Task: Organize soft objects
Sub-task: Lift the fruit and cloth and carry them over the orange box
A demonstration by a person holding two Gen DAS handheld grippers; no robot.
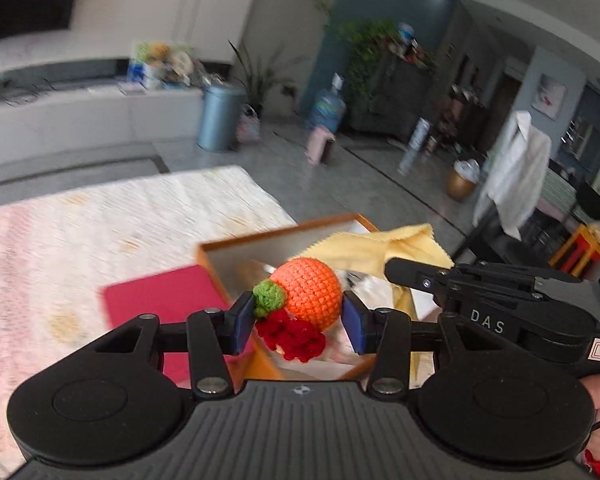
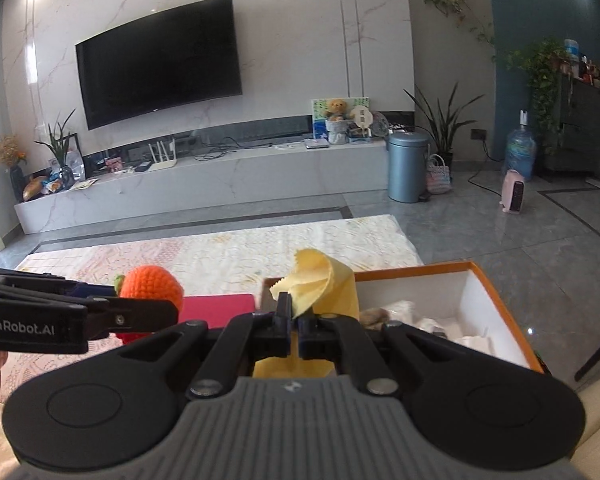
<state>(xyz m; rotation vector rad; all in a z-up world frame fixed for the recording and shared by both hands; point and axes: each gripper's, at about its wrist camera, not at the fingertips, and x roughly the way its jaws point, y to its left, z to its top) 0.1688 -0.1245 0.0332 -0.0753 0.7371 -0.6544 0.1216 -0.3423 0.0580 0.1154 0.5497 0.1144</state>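
over the box [image 1: 216, 254], left tongs [image 1: 298, 318] gripped the toy [image 1: 306, 294]; at 3 o'clock, right tongs [image 2: 294, 324] clenched the cloth [image 2: 320, 280].

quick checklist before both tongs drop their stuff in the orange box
1. Left tongs grip the crocheted orange: ok, pads press both sides.
2. Right tongs shut on the yellow cloth: ok.
3. Orange box open: ok, no lid on it.
4. Space inside the box: cannot tell, white items already lie there.
5. Red crochet piece under the orange is secured: cannot tell.
6. The two tongs are apart from each other: ok.
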